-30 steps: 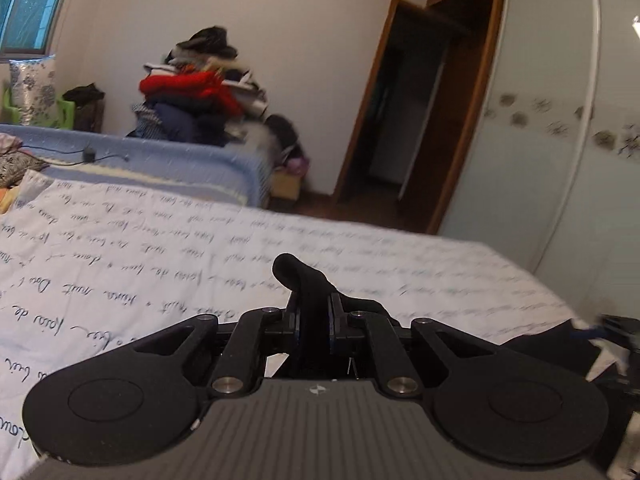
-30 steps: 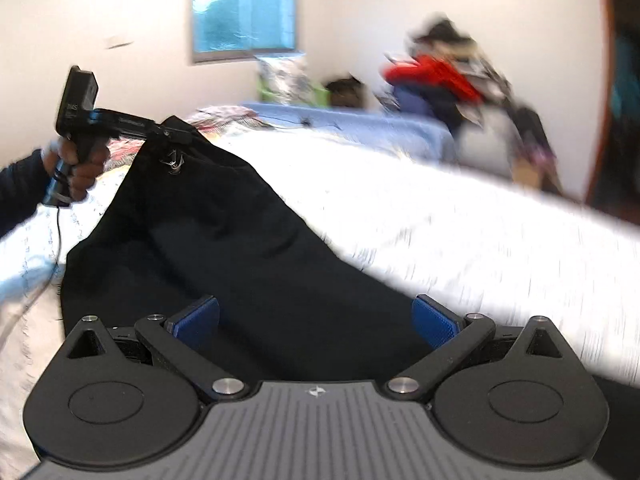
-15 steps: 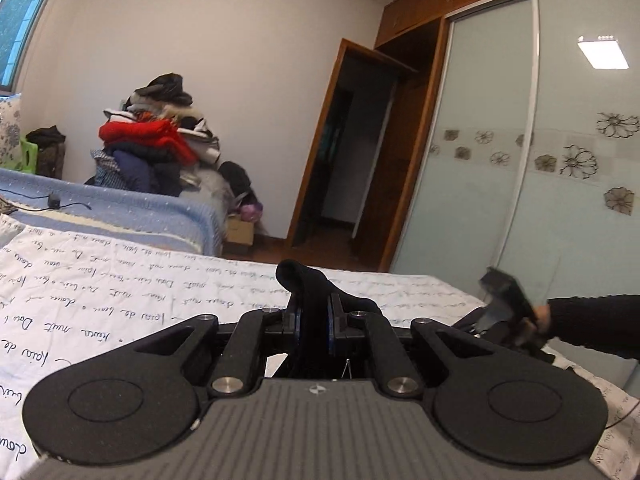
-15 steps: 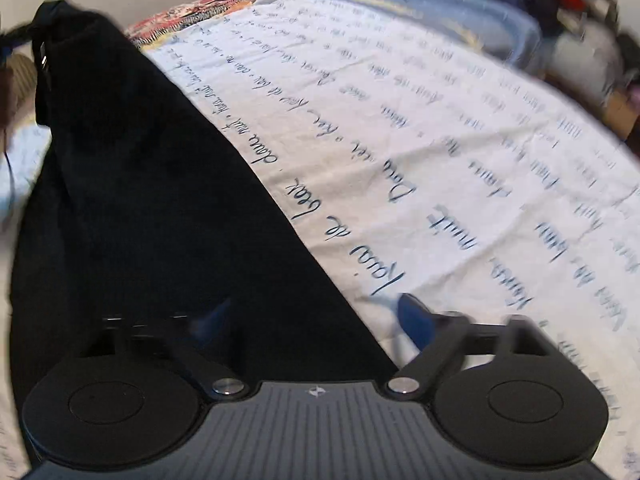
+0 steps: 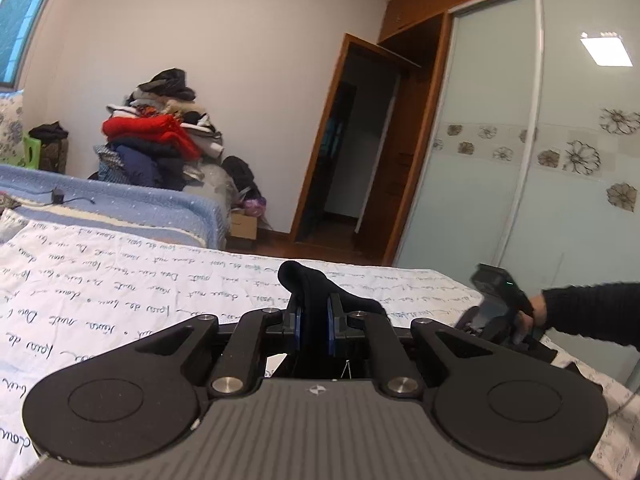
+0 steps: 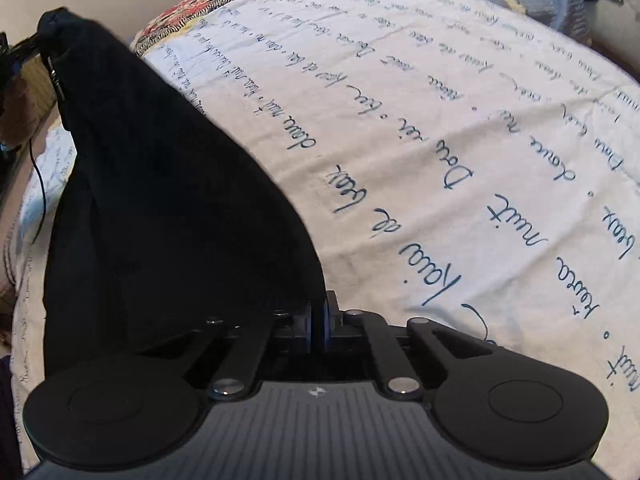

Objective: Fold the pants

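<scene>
The black pants [image 6: 160, 208] hang stretched between both grippers above the bed. My right gripper [image 6: 318, 326] is shut on one edge of the pants low over the white sheet [image 6: 440, 140]. My left gripper [image 5: 314, 324] is shut on a bunched corner of the pants [image 5: 298, 280] that sticks up between its blue pads. In the right wrist view the left gripper [image 6: 16, 52] holds the far top corner. In the left wrist view the right gripper [image 5: 496, 304] shows at the right, held in a hand.
The bed has a white sheet with blue handwriting print [image 5: 120, 280]. A blue blanket [image 5: 120, 204] lies at the far side. A pile of clothes [image 5: 160, 136] stands by the wall. A wooden doorway [image 5: 352, 152] and sliding wardrobe doors [image 5: 540, 160] are on the right.
My right gripper has gone from open to shut on the edge of the pants and has dropped low over the sheet. My left gripper keeps its hold and has tilted up a little.
</scene>
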`<act>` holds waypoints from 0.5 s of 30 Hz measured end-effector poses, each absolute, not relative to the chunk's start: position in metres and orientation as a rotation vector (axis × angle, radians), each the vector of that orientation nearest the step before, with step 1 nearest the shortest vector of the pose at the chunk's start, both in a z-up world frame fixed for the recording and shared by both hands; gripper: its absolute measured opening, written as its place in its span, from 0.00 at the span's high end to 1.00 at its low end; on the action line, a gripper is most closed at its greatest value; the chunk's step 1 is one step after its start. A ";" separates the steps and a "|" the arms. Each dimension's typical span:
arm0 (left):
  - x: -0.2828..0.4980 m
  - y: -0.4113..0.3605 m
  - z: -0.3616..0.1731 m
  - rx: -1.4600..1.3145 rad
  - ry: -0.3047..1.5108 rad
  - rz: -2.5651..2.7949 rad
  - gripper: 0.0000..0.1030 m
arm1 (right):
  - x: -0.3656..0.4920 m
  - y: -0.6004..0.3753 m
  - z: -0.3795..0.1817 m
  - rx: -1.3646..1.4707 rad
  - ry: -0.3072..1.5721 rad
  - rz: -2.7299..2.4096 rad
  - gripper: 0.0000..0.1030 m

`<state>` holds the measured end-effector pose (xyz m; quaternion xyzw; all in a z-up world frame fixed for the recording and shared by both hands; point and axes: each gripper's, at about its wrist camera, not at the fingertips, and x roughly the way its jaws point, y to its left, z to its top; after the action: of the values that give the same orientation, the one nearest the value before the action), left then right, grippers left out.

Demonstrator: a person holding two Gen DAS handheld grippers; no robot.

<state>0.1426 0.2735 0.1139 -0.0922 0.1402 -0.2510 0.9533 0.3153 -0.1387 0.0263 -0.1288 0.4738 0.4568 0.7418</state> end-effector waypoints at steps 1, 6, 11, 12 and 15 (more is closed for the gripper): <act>0.143 0.275 0.115 -0.198 0.290 -0.502 0.87 | 0.309 -0.138 0.031 -0.293 1.019 0.993 0.95; 0.113 0.280 0.128 -0.232 0.253 -0.504 0.87 | 0.254 -0.139 0.077 -0.312 0.897 1.019 0.95; 0.067 0.303 0.101 -0.356 0.315 -0.436 0.83 | 0.140 -0.139 0.115 -0.346 0.788 1.063 0.95; 0.065 0.311 0.083 -0.417 0.382 -0.409 0.84 | 0.117 -0.137 0.112 -0.363 0.788 1.062 0.96; 0.061 0.333 0.023 -0.611 0.567 -0.348 0.79 | 0.070 -0.127 0.073 -0.395 0.835 1.026 0.96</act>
<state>0.0605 0.3328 0.0232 -0.2954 0.2738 -0.1682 0.8997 0.0702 -0.1267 0.0733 -0.1824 0.3851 0.4733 0.7710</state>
